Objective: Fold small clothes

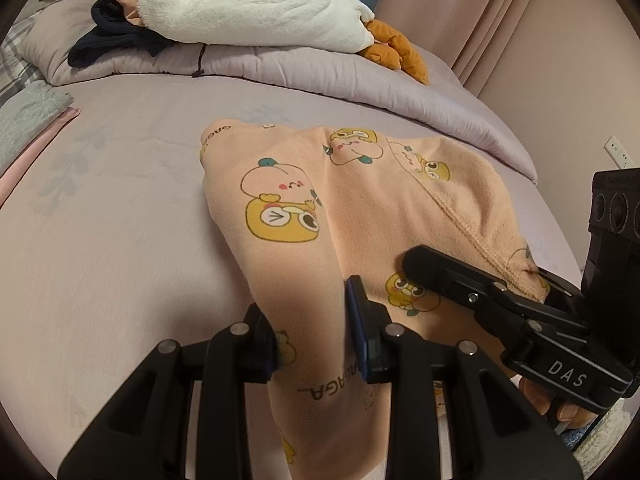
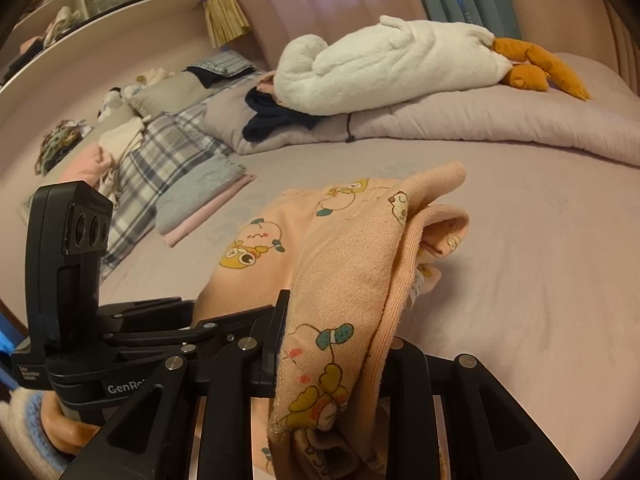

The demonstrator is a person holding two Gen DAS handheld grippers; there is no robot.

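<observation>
Garment: peach cartoon-print baby garment (image 1: 360,200) lies mid-bed on lilac sheet (image 1: 120,240), near edge lifted.
Left gripper (image 1: 316,344): clamped on fabric, 6 o'clock.
Right gripper (image 2: 332,344): pinching bunched hem; 4 o'clock in left view.
Goose plush (image 1: 256,4): 12 o'clock.

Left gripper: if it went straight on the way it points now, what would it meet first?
Apart from the peach garment clamped in the left gripper, probably the bed sheet just ahead; depth is hard to judge.

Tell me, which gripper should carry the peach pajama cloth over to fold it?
Probably both, led by the right gripper: it clamps a thick bunched edge of the peach cartoon-print garment. The left gripper pinches only a thinner fold.
</observation>
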